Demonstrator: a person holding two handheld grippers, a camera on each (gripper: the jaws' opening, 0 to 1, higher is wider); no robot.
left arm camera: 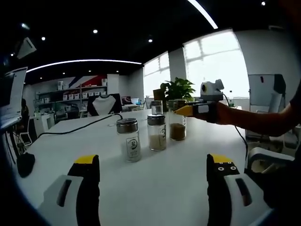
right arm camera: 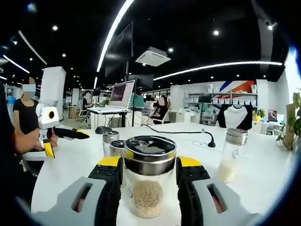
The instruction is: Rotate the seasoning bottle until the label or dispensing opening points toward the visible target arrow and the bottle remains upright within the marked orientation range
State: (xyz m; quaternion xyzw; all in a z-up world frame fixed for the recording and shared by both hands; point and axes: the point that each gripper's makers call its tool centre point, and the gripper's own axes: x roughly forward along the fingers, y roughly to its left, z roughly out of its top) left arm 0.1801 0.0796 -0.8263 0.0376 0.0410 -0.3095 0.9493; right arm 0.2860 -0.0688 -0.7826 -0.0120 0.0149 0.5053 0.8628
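A glass seasoning bottle (right arm camera: pixel 148 188) with a steel lid and brown grains stands upright on the white table (right arm camera: pixel 263 183). My right gripper (right arm camera: pixel 149 164) is shut on it, a jaw pressed against each side just under the lid. In the left gripper view this bottle (left arm camera: pixel 177 128) is the rightmost of a row, and the right gripper (left arm camera: pixel 190 110) reaches it from the right. My left gripper (left arm camera: pixel 153 186) hovers open over the table's near part with nothing between its jaws. In the right gripper view the left gripper (right arm camera: pixel 70 134) is held at the far left.
A bottle of white powder (left arm camera: pixel 131 141) and one of beige powder (left arm camera: pixel 157 133) stand left of the held one, with another jar (left arm camera: pixel 156 107) behind. A black cable (left arm camera: pixel 80 126) crosses the table. A power strip (right arm camera: pixel 203 136), a bottle (right arm camera: pixel 231 157) and a laptop (right arm camera: pixel 121 94) lie beyond.
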